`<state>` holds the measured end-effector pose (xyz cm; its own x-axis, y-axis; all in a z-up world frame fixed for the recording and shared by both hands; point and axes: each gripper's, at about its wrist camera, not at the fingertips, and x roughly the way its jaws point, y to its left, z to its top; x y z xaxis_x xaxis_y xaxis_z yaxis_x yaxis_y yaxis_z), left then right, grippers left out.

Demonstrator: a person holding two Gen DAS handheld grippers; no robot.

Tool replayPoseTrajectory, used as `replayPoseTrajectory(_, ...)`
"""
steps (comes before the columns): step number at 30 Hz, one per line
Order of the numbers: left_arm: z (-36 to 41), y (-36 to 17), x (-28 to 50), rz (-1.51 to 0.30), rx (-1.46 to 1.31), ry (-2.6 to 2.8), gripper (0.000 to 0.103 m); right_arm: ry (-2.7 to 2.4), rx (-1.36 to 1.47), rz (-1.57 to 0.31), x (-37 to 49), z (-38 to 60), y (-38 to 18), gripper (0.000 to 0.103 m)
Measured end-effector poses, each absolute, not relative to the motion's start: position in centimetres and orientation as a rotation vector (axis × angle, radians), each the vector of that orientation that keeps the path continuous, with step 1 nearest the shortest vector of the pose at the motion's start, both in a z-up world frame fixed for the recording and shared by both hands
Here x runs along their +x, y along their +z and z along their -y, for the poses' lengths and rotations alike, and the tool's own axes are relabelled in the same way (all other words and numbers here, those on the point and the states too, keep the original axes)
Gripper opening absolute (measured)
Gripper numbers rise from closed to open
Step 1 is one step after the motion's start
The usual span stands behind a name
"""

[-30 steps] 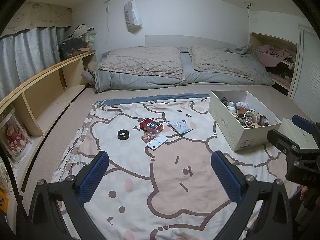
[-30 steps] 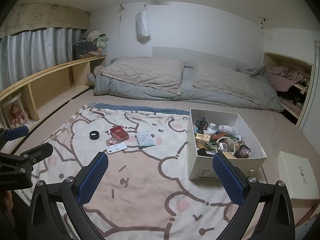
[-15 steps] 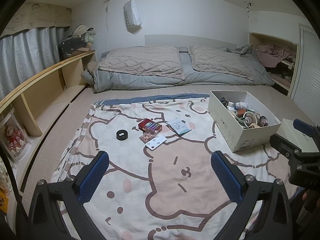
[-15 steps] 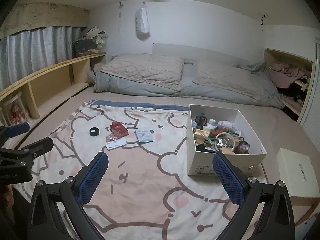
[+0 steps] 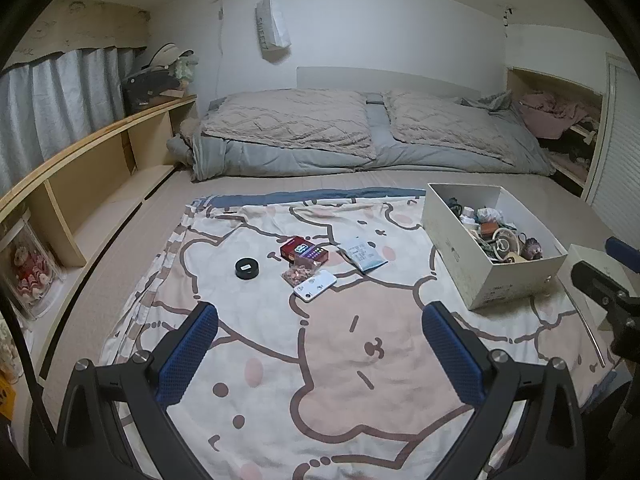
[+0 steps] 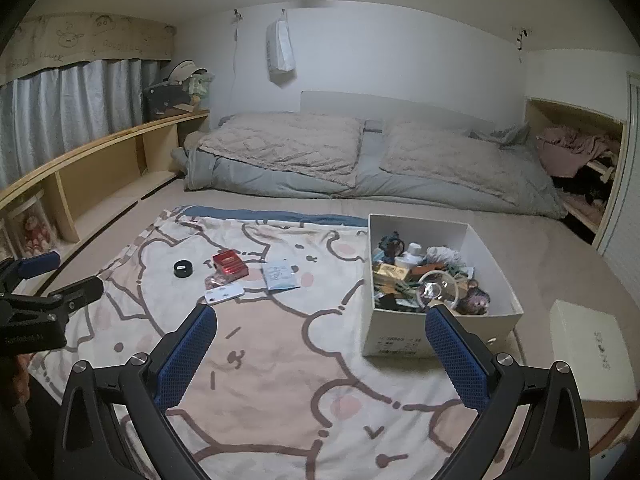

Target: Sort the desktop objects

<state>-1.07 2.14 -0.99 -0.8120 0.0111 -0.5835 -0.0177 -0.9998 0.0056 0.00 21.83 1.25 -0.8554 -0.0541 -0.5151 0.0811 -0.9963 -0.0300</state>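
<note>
Five loose items lie in a cluster on the cartoon blanket (image 5: 360, 360), left of the box: a black round tin (image 5: 247, 269), a red pack (image 5: 304, 252), a small clear bag of pinkish bits (image 5: 301, 272), a white phone case (image 5: 315, 285) face down, and a pale blue sachet (image 5: 363, 255). The bag touches both the red pack and the phone case; the tin sits apart to the left, the sachet apart to the right. They lie flat with gaps around most of them, so each can probably be pinched on its own; the three touching ones likely need more care.

The open white box (image 5: 452, 248) stands on the blanket's right side, already heaped with small clutter. Judgement: it is the sorting destination, lid off so you can drop things in from above. A closed white lid or second box (image 6: 588, 344) rests on the bed beyond it, clear of the work zone.

Your left tool (image 5: 320, 348) hangs above the near blanket, jaws spread wide, nothing between them, aimed roughly at the cluster. Your right tool (image 6: 320, 352) is likewise spread and empty, aimed between the cluster and the box. In each view the other tool shows at the frame edge.

Task progress: the five items are not yet sorted. Left side is closer to the tin and the pack; right is closer to the sachet and box. The thin sachet and the soft bag may slip or crumple on the fabric.
</note>
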Motion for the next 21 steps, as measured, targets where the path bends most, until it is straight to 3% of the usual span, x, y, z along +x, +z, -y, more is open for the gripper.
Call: replayPoseTrajectory(21,3.7,4.0,-3.3,-0.035,-0.761,3.106,0.103,-2.978,0.747,0.035,-2.9,-24.3,3.5,0.103)
